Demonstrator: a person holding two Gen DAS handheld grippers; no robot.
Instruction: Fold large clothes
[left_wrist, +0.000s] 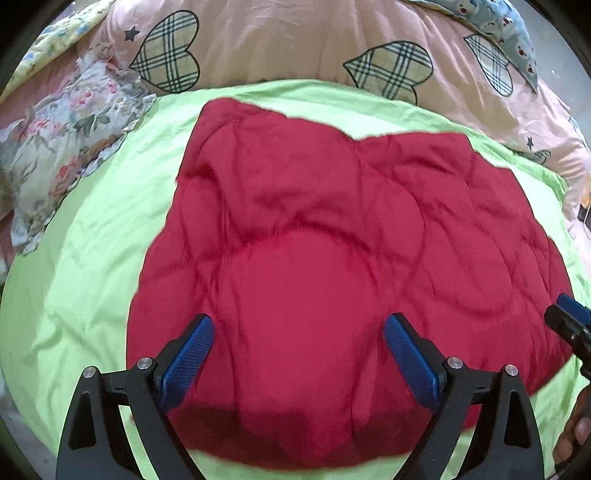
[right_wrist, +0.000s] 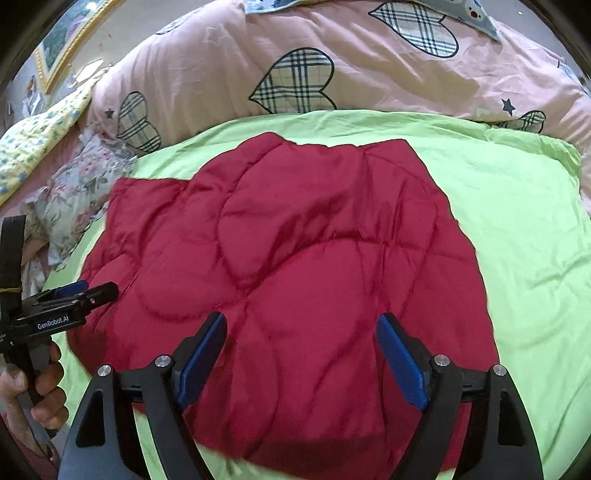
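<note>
Over the bed's green sheet (left_wrist: 92, 258) I hold both claws wide and empty, left claw (left_wrist: 299, 354) and right claw (right_wrist: 301, 354) hanging above the red quilted garment (left_wrist: 314, 229), which lies spread flat, ready for folding.

The left gripper (left_wrist: 299, 354) hangs wide open over a red quilted jacket (left_wrist: 332, 240) lying on a green sheet (left_wrist: 92, 258).

Bed was covered w/ a lime-green sheet (right_wrist: 517, 229). Red quilted garment (right_wrist: 295, 258) lay spread flat on it, approx. centre. Pink comforter w/ plaid hearts (right_wrist: 295, 55) was bunched along far edge of sheet; floral ruffled pillow (left_wrist: 62, 147) sat at far-left corner, beside the garment.
</note>
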